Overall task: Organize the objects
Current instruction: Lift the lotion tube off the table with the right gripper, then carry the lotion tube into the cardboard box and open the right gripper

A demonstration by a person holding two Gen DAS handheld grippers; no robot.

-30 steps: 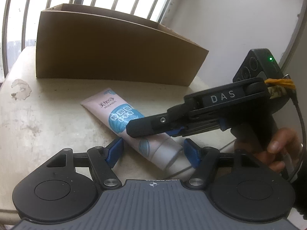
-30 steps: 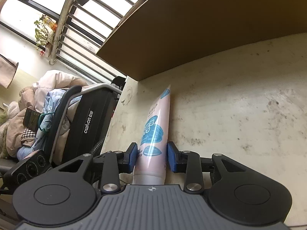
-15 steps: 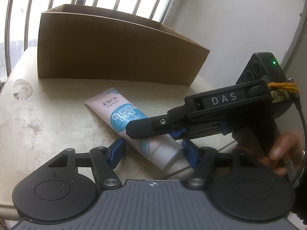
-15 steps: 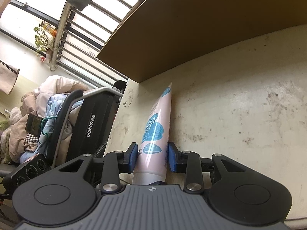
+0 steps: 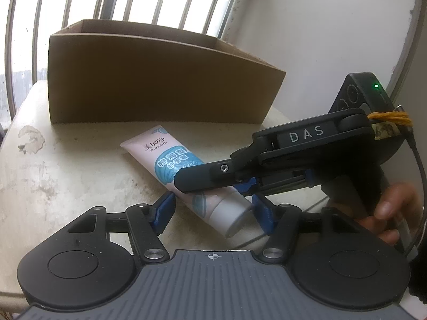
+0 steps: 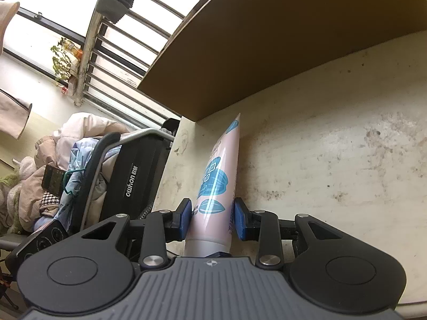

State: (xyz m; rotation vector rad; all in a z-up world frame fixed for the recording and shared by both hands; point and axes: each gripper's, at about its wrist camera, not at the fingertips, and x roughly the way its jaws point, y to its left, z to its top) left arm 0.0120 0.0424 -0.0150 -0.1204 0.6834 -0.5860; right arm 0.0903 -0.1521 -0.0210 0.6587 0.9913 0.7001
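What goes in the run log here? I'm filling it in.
right gripper: shut on pink tube near cap | left gripper: open, behind | tube: on table | cardboard box: beyond

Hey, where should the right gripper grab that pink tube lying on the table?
Grip the pink tube low on its rounder body just above the white cap, coming in from the cap end along its length, where the right gripper already straddles it; the crimped tail is flat.
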